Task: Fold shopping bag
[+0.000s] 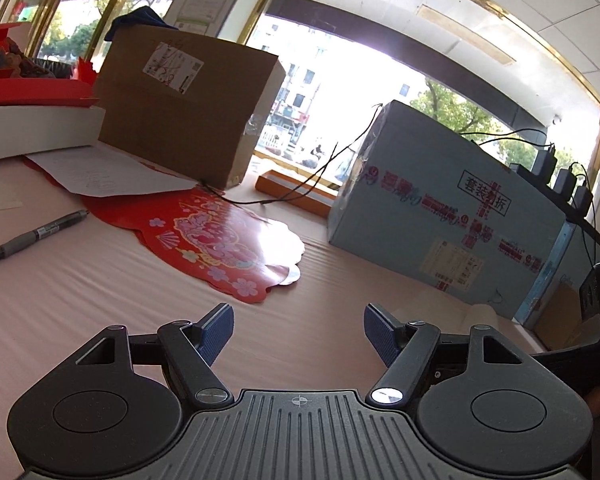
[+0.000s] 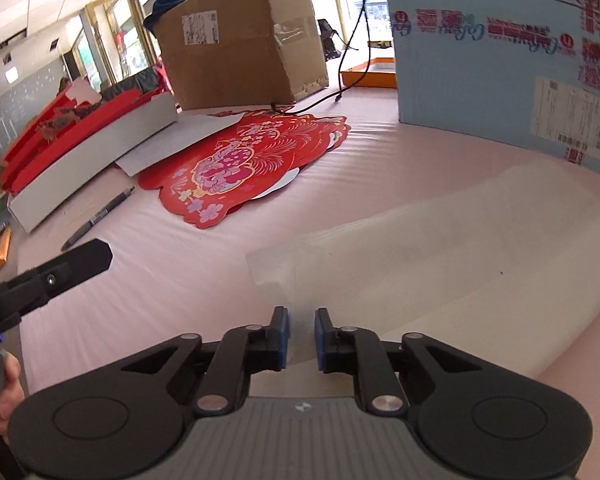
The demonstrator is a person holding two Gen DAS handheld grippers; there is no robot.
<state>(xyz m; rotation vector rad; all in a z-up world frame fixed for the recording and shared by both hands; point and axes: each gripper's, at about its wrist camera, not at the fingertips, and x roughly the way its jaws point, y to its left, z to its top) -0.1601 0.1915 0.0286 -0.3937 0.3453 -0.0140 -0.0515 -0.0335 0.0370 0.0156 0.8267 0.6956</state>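
Two grippers over a pink table, white bag at the right.
Left view: we see left gripper (image 1: 299, 330) fingers apart, empty, over table (image 1: 100, 300). Right view: right gripper (image 2: 302, 338) fingers nearly together at bag (image 2: 460, 248) near edge; grip unclear. Bag lies before blue box (image 2: 500, 60).

Left tongs (image 1: 299, 330) gape empty; right tongs (image 2: 302, 338) stand narrowly parted.

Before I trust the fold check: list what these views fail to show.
- Shopping bag: its right end is cut off by the edge of the right wrist view.
- Right gripper: its own fingers hide whether the pads pinch the bag.
- Blue box: the label print is too small and blurred to read.
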